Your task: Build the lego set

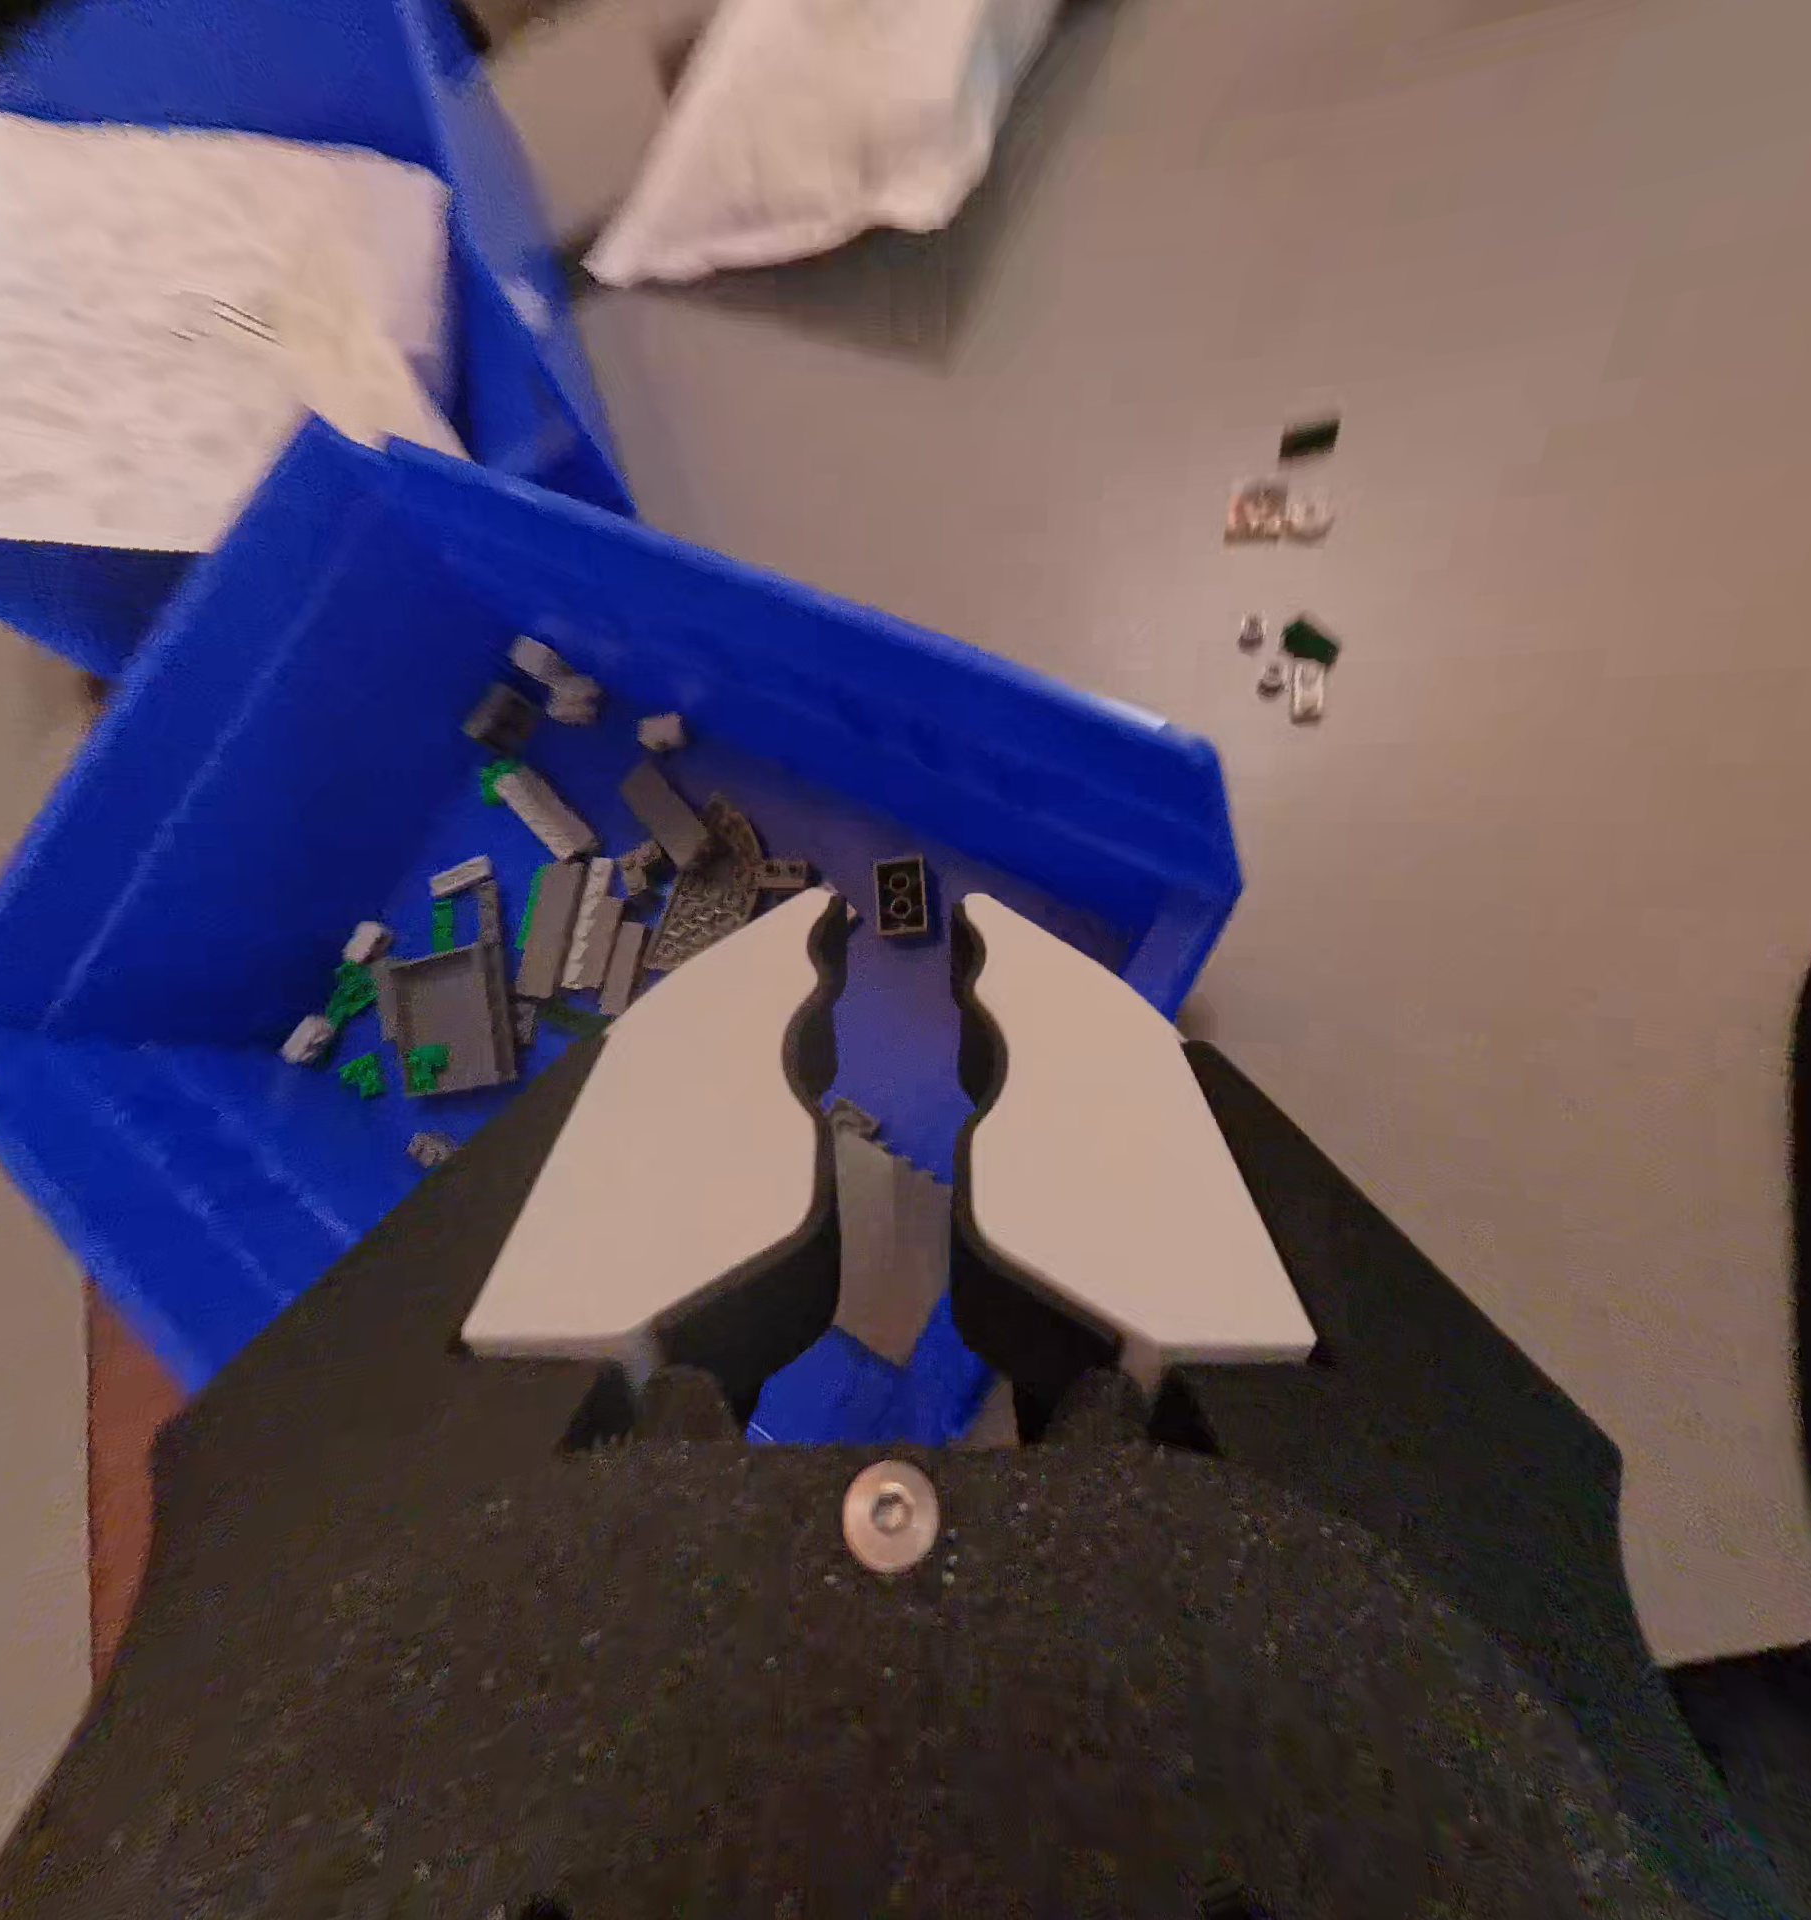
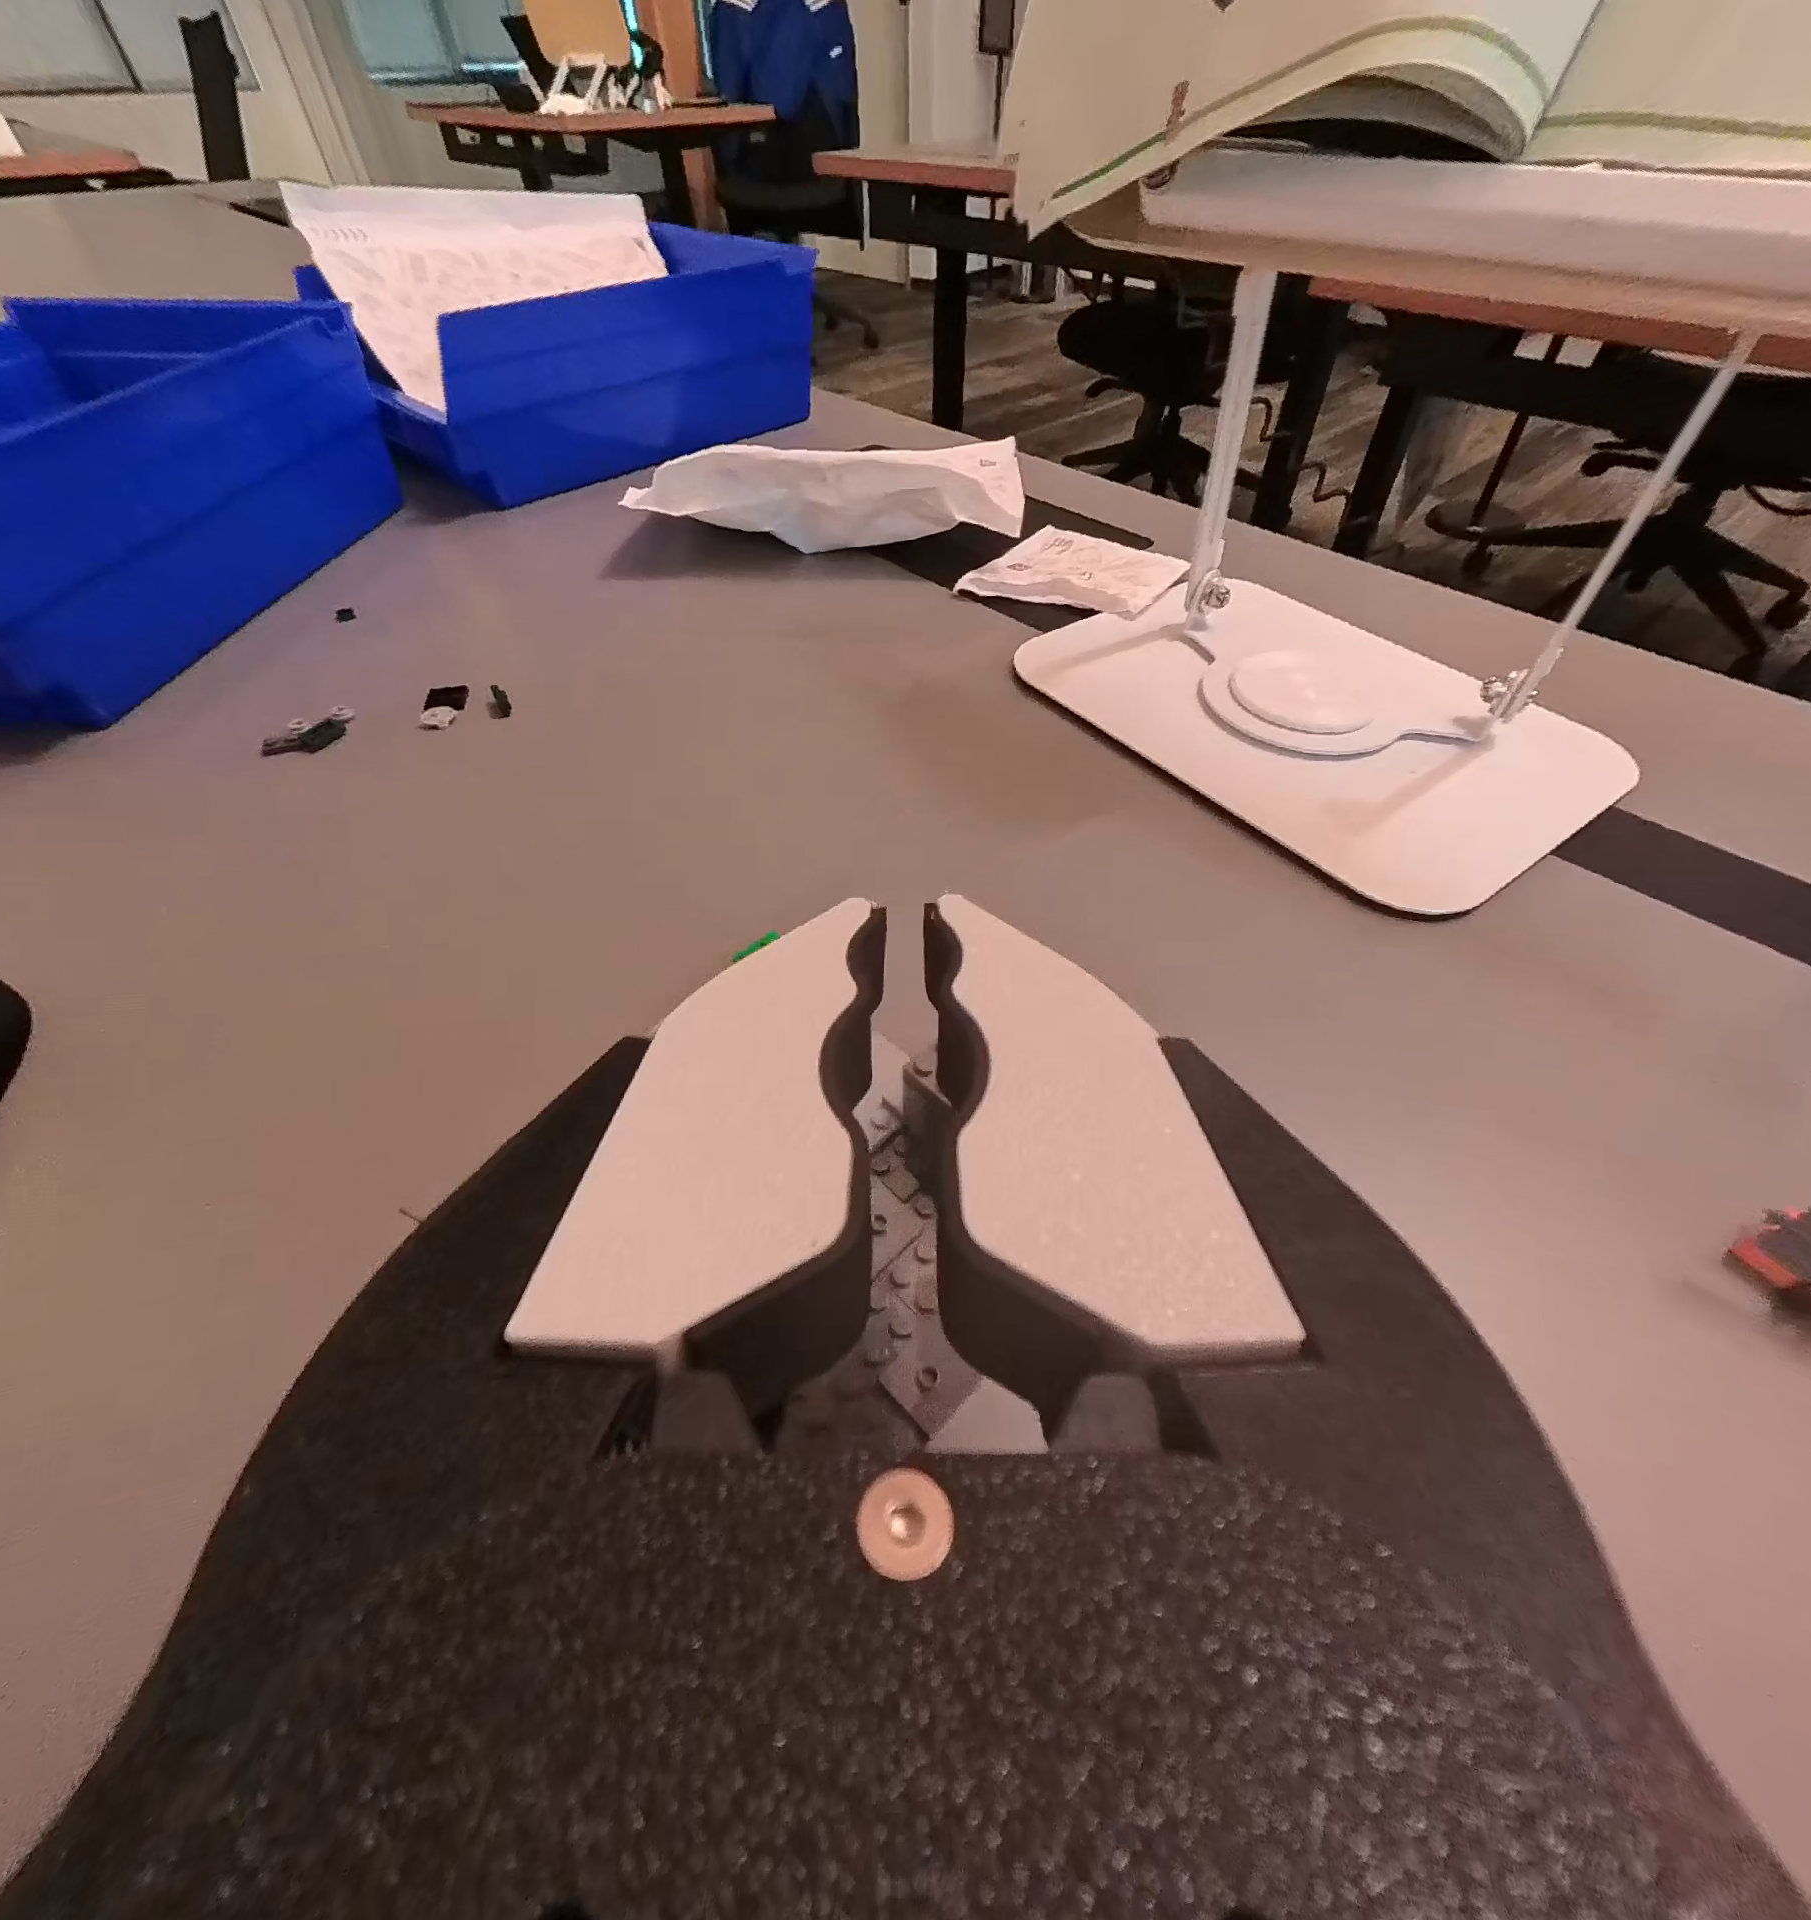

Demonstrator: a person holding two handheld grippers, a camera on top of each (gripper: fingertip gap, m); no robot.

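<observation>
Lego bricks [image 1: 527, 925] in bin [image 1: 257, 727]; two bins visible.

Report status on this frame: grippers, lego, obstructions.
Left hand-held gripper open over blue bin, dark brick ahead. Right hand-held gripper nearly closed around grey plates. No obstruction seen.

We see the blue plastic bin [image 1: 672, 665] holding loose grey and green bricks [image 1: 558, 914] left of our left jaws; small scattered pieces [image 1: 1290, 582] lie far right on the grey table [image 1: 1503, 935].
</observation>
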